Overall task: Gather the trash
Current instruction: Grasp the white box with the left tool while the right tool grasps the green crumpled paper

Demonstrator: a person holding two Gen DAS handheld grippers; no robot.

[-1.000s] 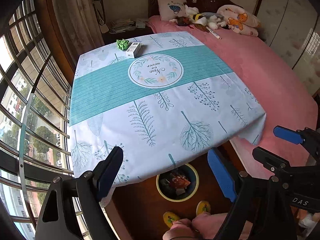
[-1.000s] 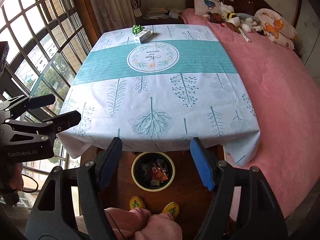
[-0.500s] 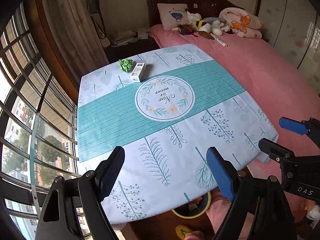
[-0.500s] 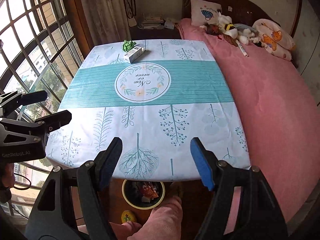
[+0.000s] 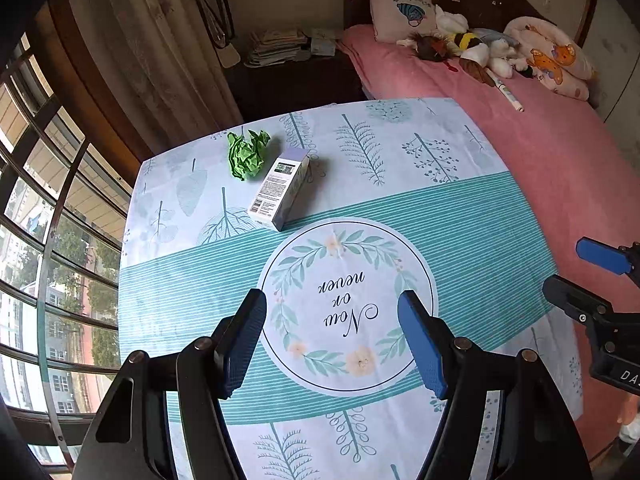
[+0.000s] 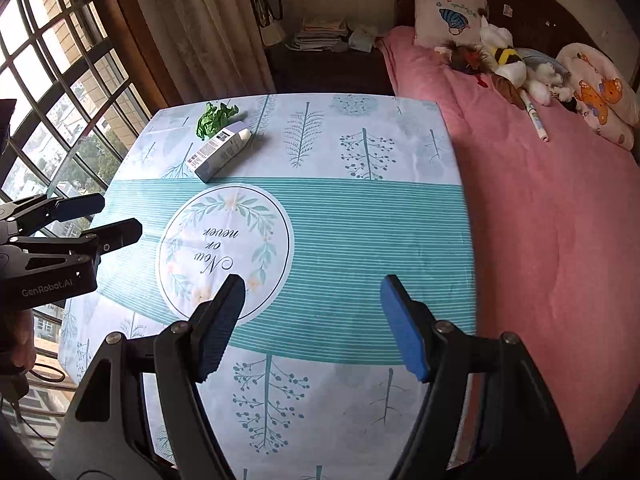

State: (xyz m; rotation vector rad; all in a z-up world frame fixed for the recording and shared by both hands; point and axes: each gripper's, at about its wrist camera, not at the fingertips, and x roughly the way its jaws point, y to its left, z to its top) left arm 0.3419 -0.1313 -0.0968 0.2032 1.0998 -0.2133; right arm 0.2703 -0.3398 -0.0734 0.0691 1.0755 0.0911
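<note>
Trouble could come at the far corner of the surface [image 5: 460, 216], where crumpled green paper [image 5: 246, 152] lies just beside a small carton [image 5: 280, 188]: the closing, empty left hand-held gripper [image 5: 332, 344] might nudge both, while the right hand-held gripper [image 6: 312, 320] hangs open, empty.

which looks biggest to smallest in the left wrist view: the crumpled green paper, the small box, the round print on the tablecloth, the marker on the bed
1. round print, by far
2. small box
3. crumpled green paper, not much smaller than the box
4. marker, though it lies farthest from the camera, so it may only look smallest
</note>
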